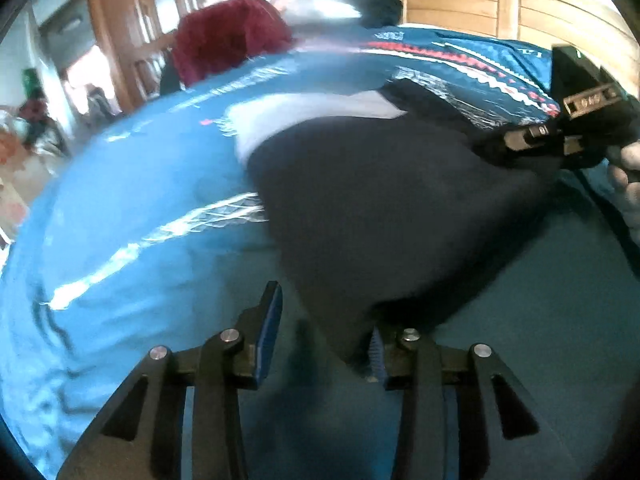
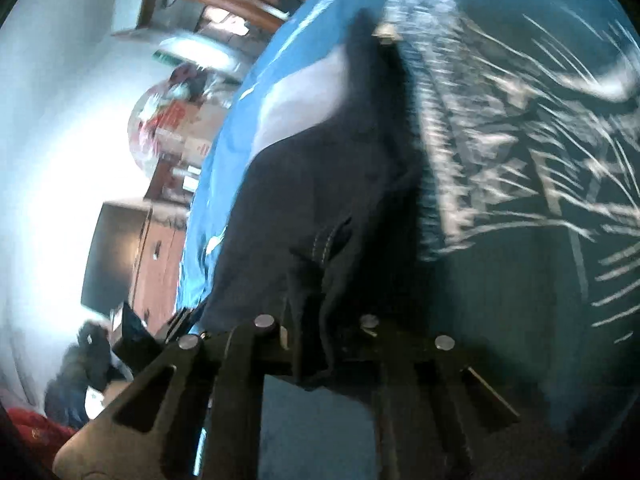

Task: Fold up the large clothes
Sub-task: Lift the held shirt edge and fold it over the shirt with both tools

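A large dark garment [image 1: 380, 200] with a pale panel [image 1: 312, 108] lies spread on the blue patterned bed cover [image 1: 132, 200]. My left gripper [image 1: 324, 340] is open at the garment's near corner, which hangs beside the right finger [image 1: 380, 352]; the blue-padded left finger [image 1: 268, 332] is bare. At the far right, my right gripper [image 1: 520, 140] pinches the garment's other edge, with a person's hand behind it. In the right wrist view the right gripper [image 2: 320, 328] is shut on bunched dark garment [image 2: 320, 184], which hides its fingertips. Both views are motion-blurred.
A maroon garment [image 1: 228, 36] sits at the bed's far side, near a wooden headboard [image 1: 500, 4] and wooden doors [image 1: 120, 20]. A wooden cabinet [image 2: 160, 256] and cluttered items [image 2: 172, 120] stand past the bed's edge. More clothes lie low at left [image 2: 76, 372].
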`<state>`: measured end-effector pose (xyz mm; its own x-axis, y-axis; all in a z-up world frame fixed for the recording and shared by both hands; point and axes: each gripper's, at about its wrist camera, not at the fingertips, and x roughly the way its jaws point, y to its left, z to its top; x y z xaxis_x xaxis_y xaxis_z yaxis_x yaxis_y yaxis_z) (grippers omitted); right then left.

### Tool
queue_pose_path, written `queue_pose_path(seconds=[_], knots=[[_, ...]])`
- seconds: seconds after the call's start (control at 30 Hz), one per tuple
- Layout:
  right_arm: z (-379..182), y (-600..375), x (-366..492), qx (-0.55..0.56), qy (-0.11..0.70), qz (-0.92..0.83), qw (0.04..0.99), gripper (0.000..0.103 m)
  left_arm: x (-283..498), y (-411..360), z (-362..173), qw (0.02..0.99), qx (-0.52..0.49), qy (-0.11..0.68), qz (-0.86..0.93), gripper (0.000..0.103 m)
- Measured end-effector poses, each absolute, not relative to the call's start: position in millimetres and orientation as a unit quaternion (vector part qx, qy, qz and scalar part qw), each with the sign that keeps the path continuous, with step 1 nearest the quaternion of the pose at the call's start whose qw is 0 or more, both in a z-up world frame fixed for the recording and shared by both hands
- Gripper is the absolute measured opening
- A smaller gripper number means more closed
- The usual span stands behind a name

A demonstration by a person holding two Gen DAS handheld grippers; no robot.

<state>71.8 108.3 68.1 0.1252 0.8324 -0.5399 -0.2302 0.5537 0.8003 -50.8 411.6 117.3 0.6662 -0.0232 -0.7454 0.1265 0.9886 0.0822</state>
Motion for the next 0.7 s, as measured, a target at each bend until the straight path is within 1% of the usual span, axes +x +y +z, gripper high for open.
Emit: queue_pose_path(seconds=[0.07, 0.13, 0.2, 0.27, 0.4, 0.47, 0.5, 0.53, 0.6, 0.7], knots=[[50.3, 98.8, 70.8, 0.290, 0.556, 0.372, 0.685, 0.007, -52.7, 414.7, 107.8, 0.903, 0.066, 0.422, -0.051, 0.047], [41.4, 97.9, 70.6, 0.295, 0.561, 0.371, 0.679, 0.006, -54.6, 403.8, 94.9, 0.896, 0.095, 0.431, -0.059, 0.044], [46.9, 99.6, 69.6, 0.286, 0.559, 0.371, 0.684, 0.007, -57.2, 396.0, 98.6, 0.896, 0.109, 0.426, -0.066, 0.031], [53.7, 99.2, 66.9, 0.272, 0.560, 0.373, 0.688, 0.008, -67.3, 393.7, 110.4, 0.897, 0.093, 0.425, -0.081, 0.027], [90.2, 98.9, 50.9, 0.185, 0.550, 0.349, 0.735, 0.015, -102.5, 393.4, 158.1, 0.921, 0.069, 0.370, -0.100, 0.027], [119.9, 96.2, 39.5, 0.143, 0.518, 0.332, 0.776, 0.015, -101.6, 400.7, 182.7, 0.938, 0.057, 0.328, -0.090, 0.027], [135.4, 97.4, 34.8, 0.128, 0.495, 0.324, 0.796, 0.015, -93.4, 405.4, 189.2, 0.944, 0.052, 0.316, -0.084, 0.031], [145.5, 101.6, 33.5, 0.122, 0.479, 0.322, 0.808, 0.015, -84.5, 407.5, 189.1, 0.945, 0.051, 0.312, -0.080, 0.034], [148.8, 121.1, 37.0, 0.100, 0.467, 0.332, 0.813, 0.014, -55.7, 410.1, 175.0, 0.941, 0.054, 0.325, -0.074, 0.034], [113.6, 148.1, 43.1, 0.023, 0.493, 0.325, 0.807, 0.013, -20.2, 400.1, 120.8, 0.912, 0.078, 0.395, -0.083, 0.033]])
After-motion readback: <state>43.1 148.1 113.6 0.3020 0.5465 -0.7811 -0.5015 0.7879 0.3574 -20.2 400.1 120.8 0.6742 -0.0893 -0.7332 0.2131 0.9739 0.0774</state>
